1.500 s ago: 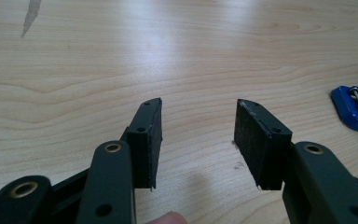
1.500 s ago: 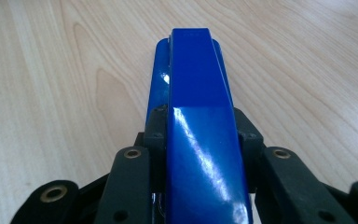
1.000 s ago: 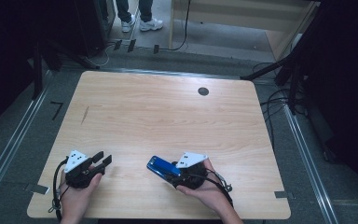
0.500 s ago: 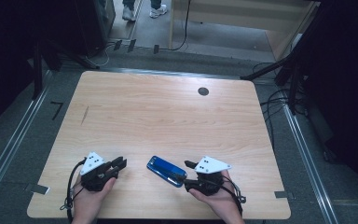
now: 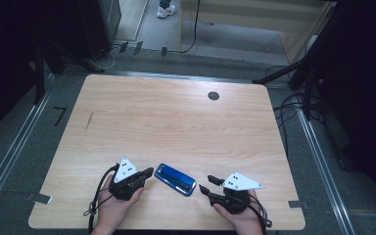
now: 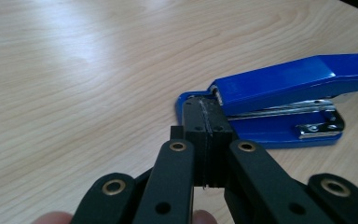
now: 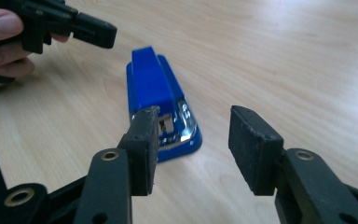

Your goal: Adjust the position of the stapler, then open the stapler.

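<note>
You are holding your left gripper [image 5: 147, 172] closed and empty just left of the blue stapler [image 5: 176, 179]; your right gripper [image 5: 207, 183], just narrowing yet parted, is pointing at it, wrists cropped.

A light wooden table [image 5: 176, 122] is standing on grey floor [image 5: 235, 41]; cables [image 5: 293, 105] are trailing beside it, darkness is closing in at both sides.

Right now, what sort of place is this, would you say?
Probably a lab or studio set up for recording: a bare wooden table stands on grey flooring with metal rails on both sides and cables trailing across the floor, and a blue stapler lies on it.
</note>
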Available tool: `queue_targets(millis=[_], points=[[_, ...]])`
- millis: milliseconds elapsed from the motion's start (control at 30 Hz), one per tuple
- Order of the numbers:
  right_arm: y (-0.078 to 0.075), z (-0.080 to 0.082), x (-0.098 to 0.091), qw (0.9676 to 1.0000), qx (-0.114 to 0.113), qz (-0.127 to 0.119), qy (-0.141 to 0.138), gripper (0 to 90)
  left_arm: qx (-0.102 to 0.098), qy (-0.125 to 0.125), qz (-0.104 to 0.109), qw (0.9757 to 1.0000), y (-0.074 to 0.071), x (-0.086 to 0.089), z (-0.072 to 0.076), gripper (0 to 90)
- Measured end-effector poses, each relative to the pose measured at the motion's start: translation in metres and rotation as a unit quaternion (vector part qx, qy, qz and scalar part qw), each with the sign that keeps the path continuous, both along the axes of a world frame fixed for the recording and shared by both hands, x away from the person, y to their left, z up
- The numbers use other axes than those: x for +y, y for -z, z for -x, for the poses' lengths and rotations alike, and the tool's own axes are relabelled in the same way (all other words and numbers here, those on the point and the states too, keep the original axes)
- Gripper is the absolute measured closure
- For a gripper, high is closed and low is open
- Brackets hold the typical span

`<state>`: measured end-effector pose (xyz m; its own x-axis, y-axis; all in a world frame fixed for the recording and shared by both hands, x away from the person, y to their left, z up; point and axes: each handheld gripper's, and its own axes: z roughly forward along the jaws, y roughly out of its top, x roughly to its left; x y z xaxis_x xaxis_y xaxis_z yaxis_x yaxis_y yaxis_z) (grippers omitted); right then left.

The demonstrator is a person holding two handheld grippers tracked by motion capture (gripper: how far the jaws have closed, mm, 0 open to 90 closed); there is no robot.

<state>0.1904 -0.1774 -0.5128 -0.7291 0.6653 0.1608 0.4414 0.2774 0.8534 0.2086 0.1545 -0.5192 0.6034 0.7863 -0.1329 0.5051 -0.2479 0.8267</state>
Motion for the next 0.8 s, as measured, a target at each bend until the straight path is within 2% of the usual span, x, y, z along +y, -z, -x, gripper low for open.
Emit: queue_targets(millis=[67,133,167,233,400,500,600,800], points=[[0.004,0.001,-0.002,1.0,0.008,-0.001,-0.003,61.8,0.002,0.002,-0.001,1.0,0.001,-0.002,0.0,90.0],[0.007,0.002,-0.005,0.9993,0.031,-0.016,-0.011,66.7,0.01,0.014,-0.001,0.9999,0.003,-0.009,0.001,90.0],[0.008,0.002,-0.006,0.9984,0.045,-0.031,-0.012,69.2,0.011,0.017,-0.002,0.9998,0.004,-0.012,0.002,90.0],[0.008,0.002,-0.006,0.9978,0.052,-0.038,-0.014,73.9,0.012,0.026,0.0,0.9996,0.005,-0.018,0.002,90.0],[0.01,0.002,-0.002,0.9982,0.05,-0.029,-0.015,80.1,0.015,0.05,-0.012,0.9986,0.008,-0.034,0.005,90.0],[0.014,0.003,0.004,0.9991,0.037,-0.007,-0.018,82.1,0.016,0.058,-0.016,0.9981,0.009,-0.04,0.006,90.0],[0.016,0.002,0.007,0.9992,0.035,-0.006,-0.017,82.7,0.016,0.067,-0.021,0.9974,0.011,-0.044,0.006,90.0],[0.018,0.001,0.009,0.9996,0.029,0.002,-0.001,81.0,0.02,0.068,-0.031,0.997,0.014,-0.049,0.004,90.0]])
